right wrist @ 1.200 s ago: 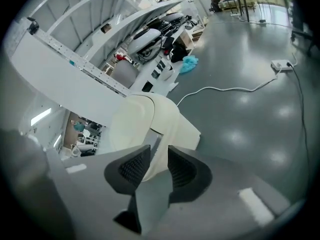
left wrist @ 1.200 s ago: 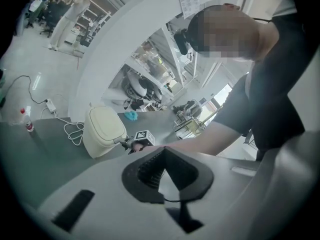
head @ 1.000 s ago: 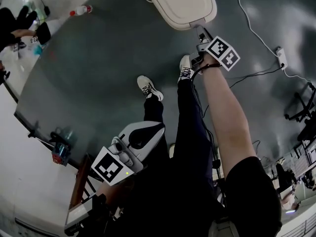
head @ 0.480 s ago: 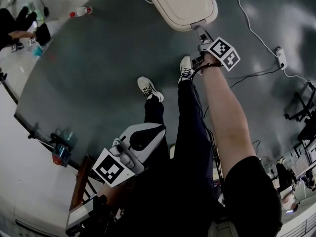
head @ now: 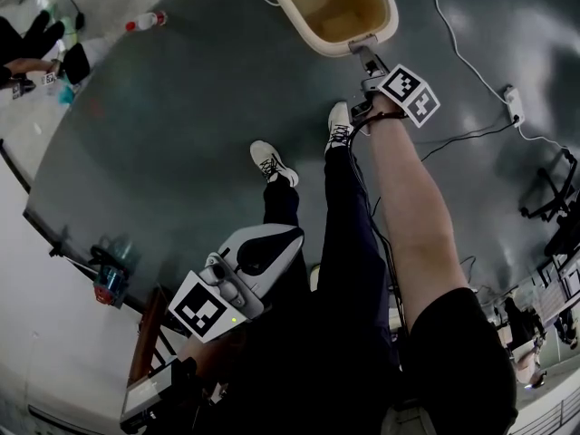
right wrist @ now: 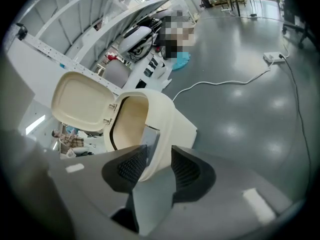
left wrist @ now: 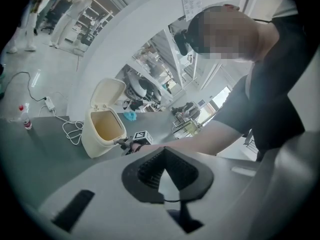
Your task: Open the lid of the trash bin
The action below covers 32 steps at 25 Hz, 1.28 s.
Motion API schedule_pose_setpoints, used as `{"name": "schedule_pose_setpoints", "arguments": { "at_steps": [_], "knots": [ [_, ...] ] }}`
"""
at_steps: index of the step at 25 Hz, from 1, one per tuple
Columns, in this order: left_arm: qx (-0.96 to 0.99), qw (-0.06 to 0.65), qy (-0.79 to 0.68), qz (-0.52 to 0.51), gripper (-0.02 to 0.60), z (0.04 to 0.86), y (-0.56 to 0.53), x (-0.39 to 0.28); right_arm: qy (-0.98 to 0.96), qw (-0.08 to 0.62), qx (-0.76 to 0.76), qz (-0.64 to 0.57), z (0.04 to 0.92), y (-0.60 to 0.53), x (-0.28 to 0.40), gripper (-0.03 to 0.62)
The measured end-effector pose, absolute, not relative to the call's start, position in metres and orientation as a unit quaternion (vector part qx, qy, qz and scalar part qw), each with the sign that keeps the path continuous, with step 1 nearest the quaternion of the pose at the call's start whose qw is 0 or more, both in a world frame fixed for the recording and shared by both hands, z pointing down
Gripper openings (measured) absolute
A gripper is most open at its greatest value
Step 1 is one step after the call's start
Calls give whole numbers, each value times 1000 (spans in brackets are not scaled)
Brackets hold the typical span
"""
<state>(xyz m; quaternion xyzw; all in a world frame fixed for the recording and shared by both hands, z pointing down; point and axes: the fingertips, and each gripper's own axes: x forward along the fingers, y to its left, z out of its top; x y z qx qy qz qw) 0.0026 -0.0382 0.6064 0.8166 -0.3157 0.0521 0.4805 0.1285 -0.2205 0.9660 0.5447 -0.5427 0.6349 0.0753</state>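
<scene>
Trash bin (head: 319, 46) (left wrist: 95, 144) (right wrist: 176, 126): a cream bin with rounded corners stood on the grey floor (head: 181, 116), at the top of the head view, ahead of the person's shoes (head: 272, 161). From above, its bare tan inside showed.
Lid (right wrist: 80, 101) (left wrist: 111, 91): swung up and back on its hinges at the rear rim, it stood open above the mouth, with its pale underside facing the right gripper view. The head view did not show it.
Right gripper (head: 362, 51) (right wrist: 157, 153): held at the end of an outstretched bare arm (head: 412, 207), it reached the front rim of the trash bin. Its fingers (right wrist: 127, 166) pinched the bin's front lip, which filled the gap between the two dark ribbed pads. A grey panel (right wrist: 149, 136) on the bin's front sat just above the left-hand pad.
Left gripper (head: 261, 247) (left wrist: 164, 151): held low and close to the person's body, well apart from the bin. Its fingers (left wrist: 147, 169) were pressed together at the tips, with nothing between them. Its own view looked across the floor at the bin and at the right gripper touching the bin's front.
Cable (head: 453, 43) (right wrist: 225, 84): a white cord ran over the floor to the right of the bin and ended at a power strip (head: 515, 102) (right wrist: 272, 57).
Bottle (head: 145, 21): a red-capped bottle lay on the floor, well to the left of the bin.
</scene>
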Motion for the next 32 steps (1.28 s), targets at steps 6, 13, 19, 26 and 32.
{"name": "schedule_pose_setpoints", "arguments": {
  "at_steps": [6, 13, 19, 26, 32],
  "knots": [
    [817, 478, -318, 51, 5, 605, -36, 3, -540, 74, 548, 634, 965, -222, 129, 169],
    [818, 476, -319, 52, 5, 603, -29, 3, -545, 75, 544, 634, 966, -223, 129, 170],
    [818, 472, -325, 52, 5, 602, -23, 2, -546, 79, 545, 631, 967, -224, 128, 167],
    [821, 463, -331, 46, 5, 589, -13, 1, -551, 101, 546, 623, 956, -229, 125, 128],
    [830, 448, -331, 33, 5, 565, -8, -2, -561, 113, 552, 607, 924, -232, 122, 15]
  ]
}}
